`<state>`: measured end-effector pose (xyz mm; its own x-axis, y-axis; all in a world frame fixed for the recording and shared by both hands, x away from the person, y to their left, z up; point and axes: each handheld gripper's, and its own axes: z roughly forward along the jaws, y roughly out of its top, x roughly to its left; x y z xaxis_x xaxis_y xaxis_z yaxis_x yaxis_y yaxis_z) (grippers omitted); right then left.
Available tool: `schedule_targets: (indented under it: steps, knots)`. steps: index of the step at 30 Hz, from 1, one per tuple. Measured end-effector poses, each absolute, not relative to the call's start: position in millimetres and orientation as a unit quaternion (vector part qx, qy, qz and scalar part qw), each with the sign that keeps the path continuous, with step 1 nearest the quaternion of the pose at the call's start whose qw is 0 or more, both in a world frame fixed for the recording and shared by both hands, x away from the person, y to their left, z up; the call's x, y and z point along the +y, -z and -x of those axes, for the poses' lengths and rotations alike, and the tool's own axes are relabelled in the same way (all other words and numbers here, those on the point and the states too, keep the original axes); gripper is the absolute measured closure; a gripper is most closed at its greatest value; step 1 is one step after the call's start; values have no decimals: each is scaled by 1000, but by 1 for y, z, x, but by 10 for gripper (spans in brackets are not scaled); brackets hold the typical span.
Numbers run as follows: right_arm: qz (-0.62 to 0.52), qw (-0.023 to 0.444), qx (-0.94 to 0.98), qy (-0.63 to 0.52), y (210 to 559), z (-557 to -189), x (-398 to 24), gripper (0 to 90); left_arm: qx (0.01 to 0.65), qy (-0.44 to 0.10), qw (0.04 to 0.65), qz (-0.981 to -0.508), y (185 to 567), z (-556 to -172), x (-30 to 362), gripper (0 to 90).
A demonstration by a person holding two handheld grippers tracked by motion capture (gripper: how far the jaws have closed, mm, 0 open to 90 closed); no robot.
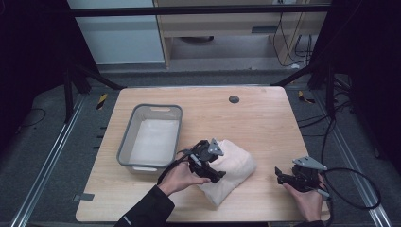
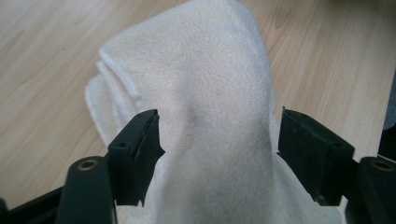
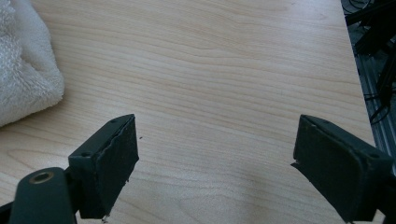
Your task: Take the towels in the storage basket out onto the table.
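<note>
White towel (image 1: 229,170) folded on the wooden table (image 1: 265,118), just right of the grey basket (image 1: 149,137).

The left gripper (image 2: 217,144) hangs over the towel with its jaws spread, a ridge of cloth rising between them but not pinched, probably lined up to take a fold for lifting toward the basket. The right gripper (image 3: 217,163) waits well to the right of the towel over bare table, jaws wide apart and holding nothing, seemingly kept clear.

- The left hand-held gripper (image 1: 213,166) hides part of the towel (image 1: 232,169).
- The towel's near end is cut off at the bottom of the left gripper view.
- The surface's (image 1: 265,123) near edge is cut off below.
</note>
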<state>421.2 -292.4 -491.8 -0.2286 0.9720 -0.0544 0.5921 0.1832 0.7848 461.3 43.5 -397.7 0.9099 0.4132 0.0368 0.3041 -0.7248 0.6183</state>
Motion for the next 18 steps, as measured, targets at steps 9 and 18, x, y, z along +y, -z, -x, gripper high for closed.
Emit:
schedule_targets:
  steps: [9, 18]
  knots:
    - [-549, 289, 711, -332, 492, -421, -293, 127, 219, -113, 346, -905, 380, -454, 75, 230]
    - [-549, 290, 710, -333, 492, -421, -293, 123, 255, -144, 400, -868, 374, -446, 114, 222]
